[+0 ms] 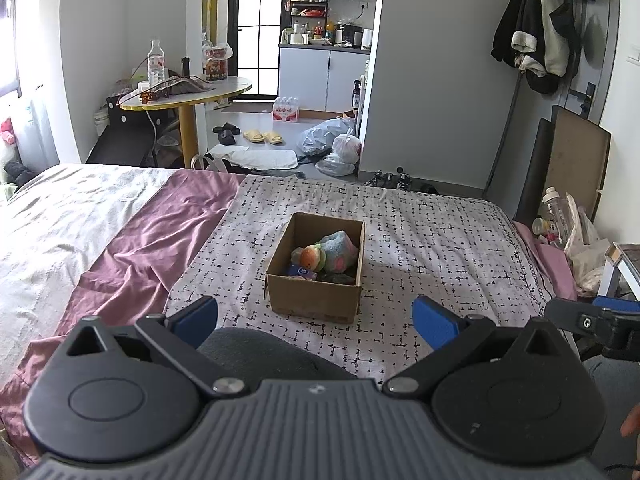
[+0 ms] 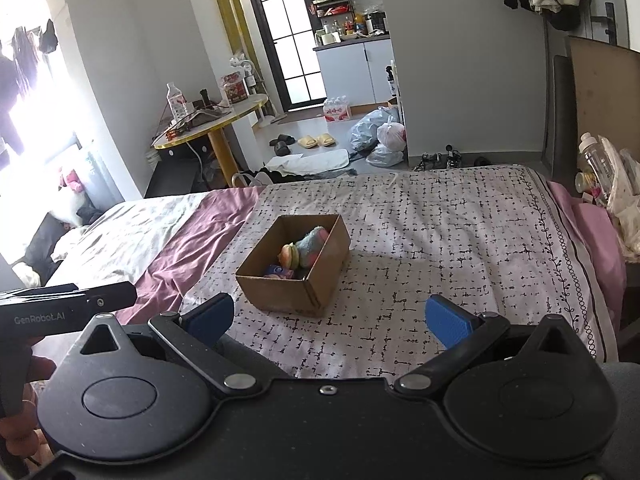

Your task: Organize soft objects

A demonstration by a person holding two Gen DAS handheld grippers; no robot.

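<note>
Box (image 1: 316,280) of soft toys (image 1: 334,254) ahead of open jaws.

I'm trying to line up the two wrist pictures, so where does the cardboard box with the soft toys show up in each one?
Left wrist: the cardboard box sits near the picture's centre on the patterned blanket, ahead between the open fingers.
Right wrist: the cardboard box lies left of centre, turned corner-on, nearer the left finger.
Shared landmark: the round yellow-edged table stands behind the bed in both.
</note>
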